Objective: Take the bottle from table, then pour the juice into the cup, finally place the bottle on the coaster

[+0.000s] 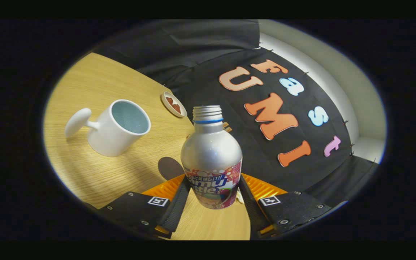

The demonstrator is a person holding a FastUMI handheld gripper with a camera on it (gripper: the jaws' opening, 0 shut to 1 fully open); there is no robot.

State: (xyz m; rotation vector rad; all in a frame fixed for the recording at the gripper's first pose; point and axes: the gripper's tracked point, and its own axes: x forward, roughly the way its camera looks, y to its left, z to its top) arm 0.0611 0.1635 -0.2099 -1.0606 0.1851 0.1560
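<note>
Silver bottle (211,159), cap off, clamped at the label between both fingers of gripper (211,196), lifted clear of wooden table (96,83). White cup (119,127) beyond the fingers to the left, small round coaster (173,104) past it near the table edge.

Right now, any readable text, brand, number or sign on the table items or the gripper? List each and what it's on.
bottle: printed label on its lower body, cut off by the fingers and blurred; no whole word is readable.
cup: no text.
small dish: no text.
gripper: fingers shut on the bottle; a square black-and-white marker on each side, a pattern, not words.
</note>
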